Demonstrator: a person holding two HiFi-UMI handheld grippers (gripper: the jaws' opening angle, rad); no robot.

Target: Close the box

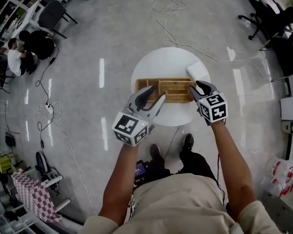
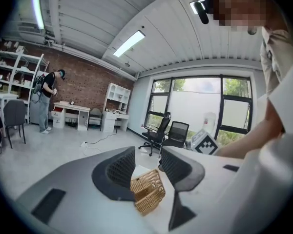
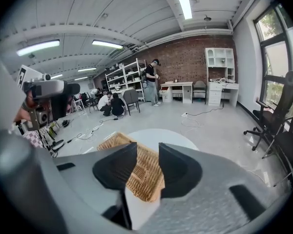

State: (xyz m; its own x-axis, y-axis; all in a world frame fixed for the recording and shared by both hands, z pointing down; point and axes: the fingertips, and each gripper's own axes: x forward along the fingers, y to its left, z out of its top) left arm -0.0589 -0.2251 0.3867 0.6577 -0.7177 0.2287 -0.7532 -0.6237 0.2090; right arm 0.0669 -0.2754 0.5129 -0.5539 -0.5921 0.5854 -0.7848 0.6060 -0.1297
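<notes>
Wicker box (image 1: 171, 89) lies on the round white table (image 1: 166, 62), centre of the head view; a white flat item (image 1: 196, 71) sits just beside its upper right corner. My left hand-held gripper (image 1: 156, 92) hangs over the box's lower left edge; jaws spread, nothing between the pads; in its own view the box shows below the gap, with one wicker panel tilted above the other. My right hand-held gripper (image 1: 199, 89) is at the box's right end; jaws spread, wicker visible beyond the gap, pads not pressing it.
</notes>
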